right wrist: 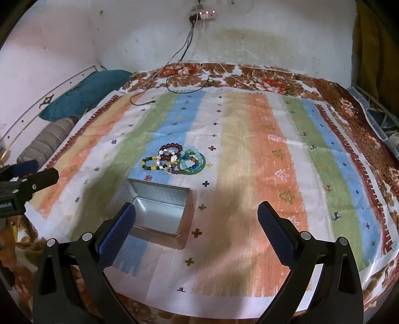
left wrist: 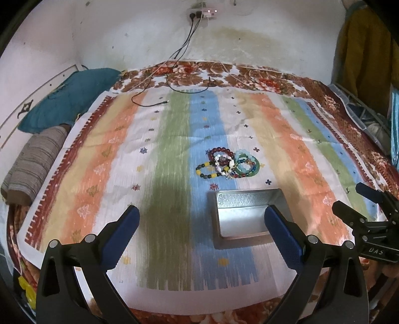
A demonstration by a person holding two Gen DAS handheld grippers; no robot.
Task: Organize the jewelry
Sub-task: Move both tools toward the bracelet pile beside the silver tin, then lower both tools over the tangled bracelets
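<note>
A pile of bead bracelets (left wrist: 228,163) lies on the striped cloth: dark red, yellow-and-dark, white, blue and green ones overlapping. It also shows in the right wrist view (right wrist: 174,159). An open, empty metal tin (left wrist: 249,199) stands just in front of the pile; in the right wrist view the tin (right wrist: 159,192) is left of centre. My left gripper (left wrist: 202,214) is open and empty, above the cloth short of the tin. My right gripper (right wrist: 197,211) is open and empty, to the right of the tin. The right gripper also shows at the left wrist view's right edge (left wrist: 349,199).
The striped cloth (left wrist: 124,162) covers a floral bedspread (left wrist: 249,72). A teal pillow (left wrist: 67,97) and a striped bolster (left wrist: 37,159) lie at the left. Black charger cables (left wrist: 149,99) trail from a wall socket (left wrist: 202,13) onto the far cloth. Clutter sits at the right edge.
</note>
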